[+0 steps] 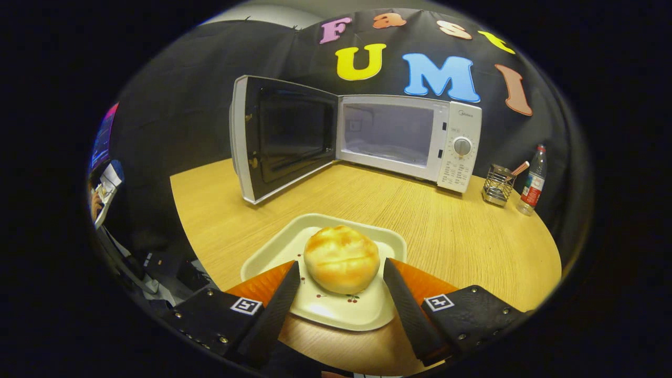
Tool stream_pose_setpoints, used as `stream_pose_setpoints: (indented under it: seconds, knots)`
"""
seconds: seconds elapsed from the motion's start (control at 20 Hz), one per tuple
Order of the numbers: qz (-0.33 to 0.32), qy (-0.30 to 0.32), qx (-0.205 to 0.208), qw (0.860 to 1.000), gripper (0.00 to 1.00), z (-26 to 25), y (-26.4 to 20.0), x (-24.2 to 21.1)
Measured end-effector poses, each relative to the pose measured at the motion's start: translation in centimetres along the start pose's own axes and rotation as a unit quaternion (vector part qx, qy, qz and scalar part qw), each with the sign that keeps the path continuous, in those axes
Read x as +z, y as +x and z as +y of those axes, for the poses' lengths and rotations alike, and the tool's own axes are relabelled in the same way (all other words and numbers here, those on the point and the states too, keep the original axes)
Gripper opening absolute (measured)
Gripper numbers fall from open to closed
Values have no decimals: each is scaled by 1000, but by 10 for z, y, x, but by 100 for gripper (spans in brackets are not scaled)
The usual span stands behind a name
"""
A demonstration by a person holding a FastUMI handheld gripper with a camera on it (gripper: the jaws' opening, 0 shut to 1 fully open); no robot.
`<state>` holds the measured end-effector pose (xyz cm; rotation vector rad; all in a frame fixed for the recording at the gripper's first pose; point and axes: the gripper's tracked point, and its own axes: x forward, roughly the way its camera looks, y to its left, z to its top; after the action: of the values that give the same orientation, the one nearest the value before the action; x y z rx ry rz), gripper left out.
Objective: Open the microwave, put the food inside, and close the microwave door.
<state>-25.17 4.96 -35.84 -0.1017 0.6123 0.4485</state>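
- The gripper (341, 273) has its fingers spread wide, either side of the bun (342, 258), not touching it.
- The bun sits on a tray (273, 252), well in front of the microwave (409, 139), whose door (278, 139) stands open.

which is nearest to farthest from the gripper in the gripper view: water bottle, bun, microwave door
Gripper is open, fingers either side of the bun.
1. bun: between the fingers, on the plate.
2. microwave door: swung open, beyond the plate to the left.
3. water bottle: far right, past the wire holder.
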Motion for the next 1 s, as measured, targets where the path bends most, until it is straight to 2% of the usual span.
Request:
stream_pose_setpoints:
  seconds: [0.05,0.1,0.15,0.2,0.25,0.3,0.35,0.65,1.0]
  knots:
    - [1,0,0,1000,87,2,2,-2]
    - [4,2,5,1000,81,3,2,-2]
    - [4,7,8,1000,80,6,3,-1]
    - [5,8,13,1000,71,6,1,-1]
    - [3,7,17,1000,71,10,1,1]
    - [-7,5,4,1000,71,7,0,7]
    - [-13,1,-6,1000,59,2,-1,10]
    - [-37,22,7,999,59,2,2,40]
    - [-118,29,-11,993,59,-24,24,139]
